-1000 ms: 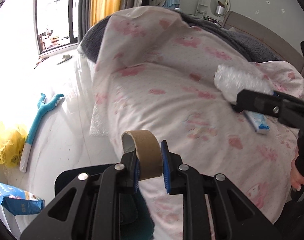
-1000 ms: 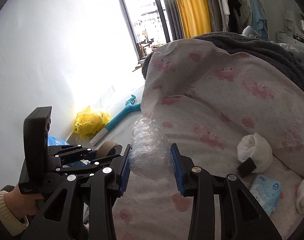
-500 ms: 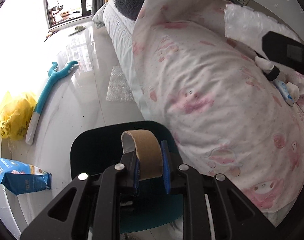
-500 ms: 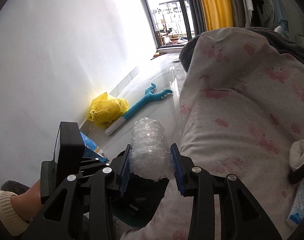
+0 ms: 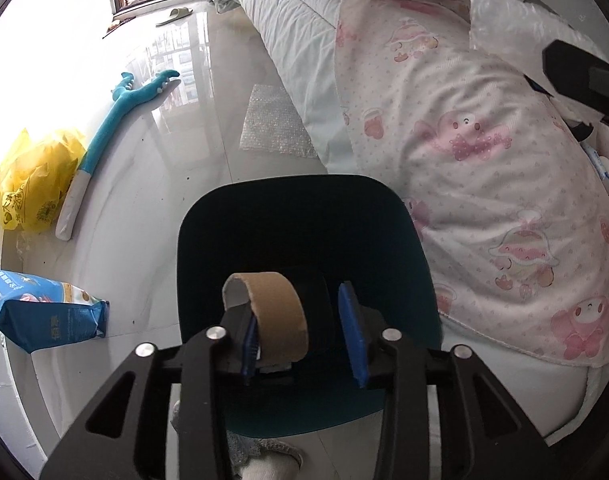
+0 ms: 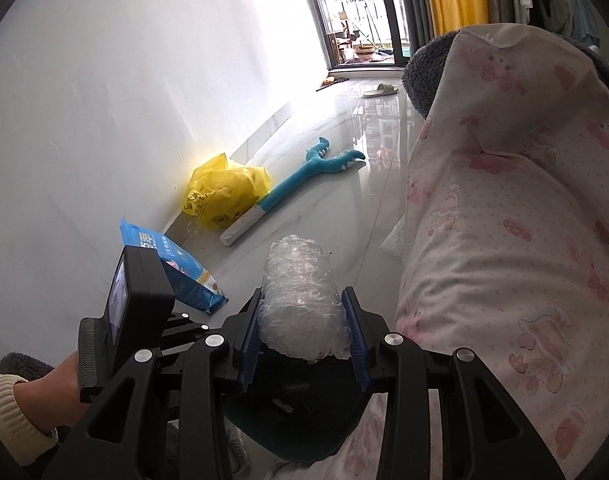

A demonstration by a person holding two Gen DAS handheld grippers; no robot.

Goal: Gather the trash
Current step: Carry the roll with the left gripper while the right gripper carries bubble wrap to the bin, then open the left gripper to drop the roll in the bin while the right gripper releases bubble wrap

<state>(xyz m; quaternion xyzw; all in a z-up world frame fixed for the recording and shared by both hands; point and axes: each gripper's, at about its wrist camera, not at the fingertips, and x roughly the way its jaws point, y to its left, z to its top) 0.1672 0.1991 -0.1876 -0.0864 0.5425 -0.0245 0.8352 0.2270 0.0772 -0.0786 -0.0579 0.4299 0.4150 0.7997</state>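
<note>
Your left gripper (image 5: 302,336) hangs over the dark teal bin (image 5: 304,216) at lower centre, jaws opening: the cardboard tape core (image 5: 270,312) leans on the left pad, clear of the right one. Inside the bin only darkness shows; contents can't be made out. Your right gripper (image 6: 302,336) squeezes the bubble wrap wad (image 6: 298,292), low in its frame, beside the pink-print quilt (image 6: 504,240). On the glossy white floor (image 5: 184,152): a yellow bag (image 5: 32,184) and blue packet (image 5: 44,312) at left, a teal toy (image 5: 116,120), and a bubble wrap sheet (image 5: 272,124) by the bed. A second ago the core was pinched tight above the quilt; now the bin fills the view.
</note>
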